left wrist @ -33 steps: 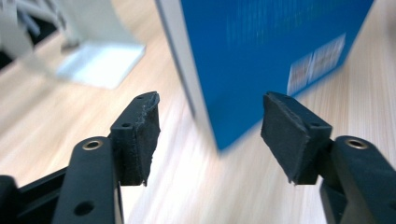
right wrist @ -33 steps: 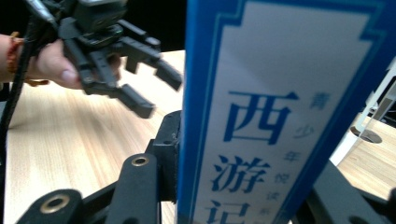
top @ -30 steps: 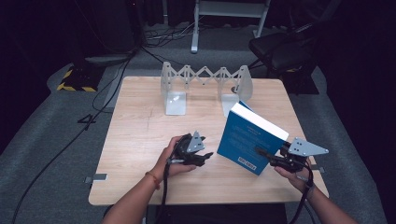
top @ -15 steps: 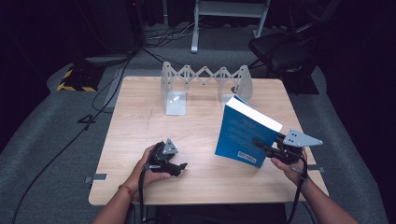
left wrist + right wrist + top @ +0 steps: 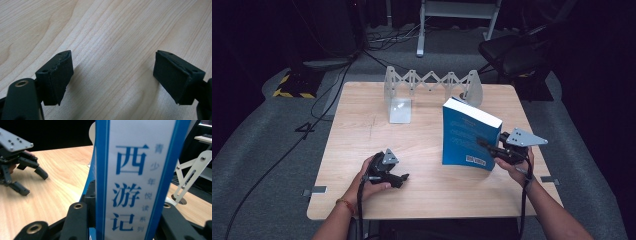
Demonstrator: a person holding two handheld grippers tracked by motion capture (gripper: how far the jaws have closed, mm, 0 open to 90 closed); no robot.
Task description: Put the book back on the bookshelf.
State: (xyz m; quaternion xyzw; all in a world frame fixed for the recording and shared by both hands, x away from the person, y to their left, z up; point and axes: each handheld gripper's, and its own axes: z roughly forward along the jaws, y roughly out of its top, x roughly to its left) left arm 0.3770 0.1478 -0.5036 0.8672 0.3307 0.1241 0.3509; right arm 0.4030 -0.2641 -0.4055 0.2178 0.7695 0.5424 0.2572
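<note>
Against the earlier pictures, the left gripper (image 5: 399, 177) is now sitting farther from the book (image 5: 468, 134), having drawn back toward the table's (image 5: 362, 130) near edge and a little lower, and its jaws have just been opening with nothing between them; in the left gripper view they are standing wide apart over bare wood, released. The book has shifted too: it is now standing more upright and nearer the rack (image 5: 432, 85) than a second ago, with its top leaning slightly away from the person. The right gripper (image 5: 486, 146) is gripping the book at its spine side, low on the near right edge; in the right gripper view the white and blue spine (image 5: 136, 177) is rising straight up between the two black jaws, which are pressing on its covers and have been closing a little further. The book is resting right of the table's middle, in front of the rack's right end and well apart from the left gripper. Counting things: one book, one folding rack at the far edge of the table, two grippers, two hands, one table. Beyond the rack a chair (image 5: 517, 52) is standing on the grey floor, and cables (image 5: 327, 100) are trailing past the table's left side.
</note>
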